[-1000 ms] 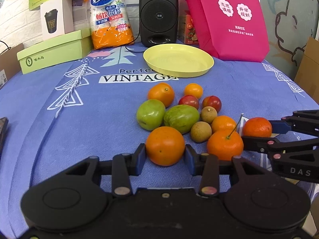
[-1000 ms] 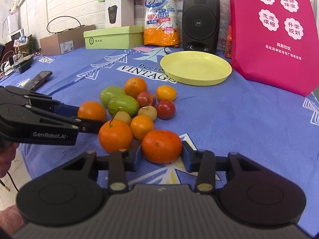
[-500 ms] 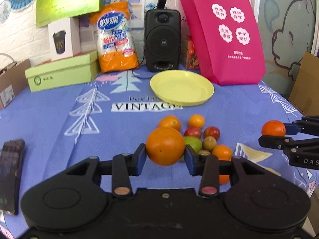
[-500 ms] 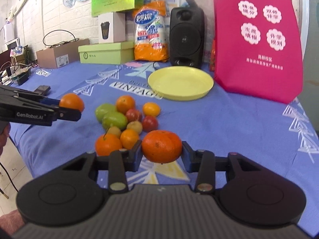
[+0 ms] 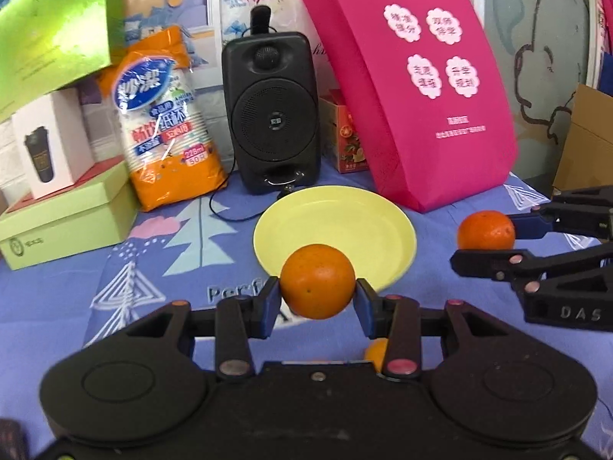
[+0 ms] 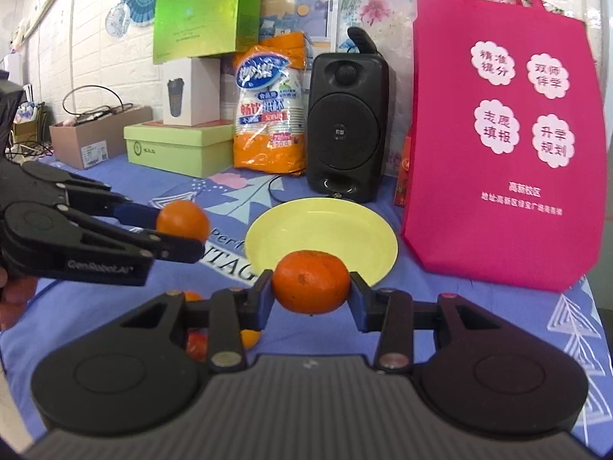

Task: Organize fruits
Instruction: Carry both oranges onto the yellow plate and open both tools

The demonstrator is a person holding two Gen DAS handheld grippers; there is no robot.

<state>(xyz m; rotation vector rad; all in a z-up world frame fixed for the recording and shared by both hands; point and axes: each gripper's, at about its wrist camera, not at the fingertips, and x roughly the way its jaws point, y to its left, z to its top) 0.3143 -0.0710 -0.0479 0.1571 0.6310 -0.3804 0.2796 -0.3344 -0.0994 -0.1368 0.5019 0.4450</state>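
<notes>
Both grippers have risen toward the yellow plate, left gripper jaws pinching an orange, right gripper jaws a tangerine.

Left gripper clamps an orange before the yellow plate.

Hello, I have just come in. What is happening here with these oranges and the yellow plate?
A person is sorting fruit with two tools. The left hand-held gripper is shut on a round orange, and the right hand-held gripper is shut on a flatter orange. Both fruits are held in the air, near the front of the yellow plate, which has no fruit on it yet. A few other fruits lie on the blue cloth below.
</notes>
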